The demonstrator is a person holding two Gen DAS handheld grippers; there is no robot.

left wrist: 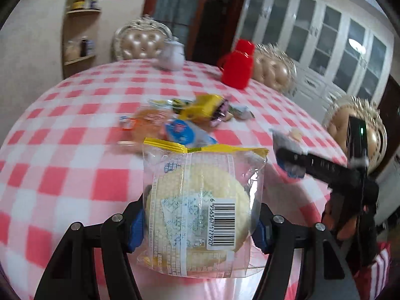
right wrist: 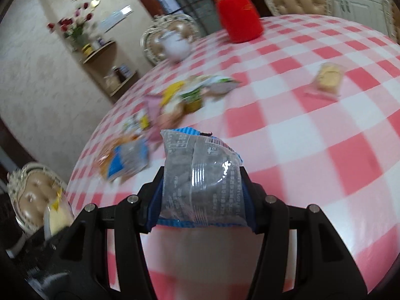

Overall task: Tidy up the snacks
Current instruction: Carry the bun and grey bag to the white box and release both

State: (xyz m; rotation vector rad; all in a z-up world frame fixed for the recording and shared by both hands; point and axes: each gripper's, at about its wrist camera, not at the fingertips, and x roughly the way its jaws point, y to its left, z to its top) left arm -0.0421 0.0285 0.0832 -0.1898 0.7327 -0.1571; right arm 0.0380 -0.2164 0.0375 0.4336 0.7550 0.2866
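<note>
My left gripper is shut on a pale round bun in a clear wrapper with a yellow top seam and a barcode, held above the checked table. My right gripper is shut on a dark snack packet with blue edges, also lifted off the cloth. In the left wrist view this right gripper shows at the right with its packet. A pile of mixed snack packets lies mid-table. One pale biscuit packet lies alone to the right.
A red lidded jar and a white teapot stand at the table's far side. Padded chairs ring the round table. A corner shelf hangs on the wall at left.
</note>
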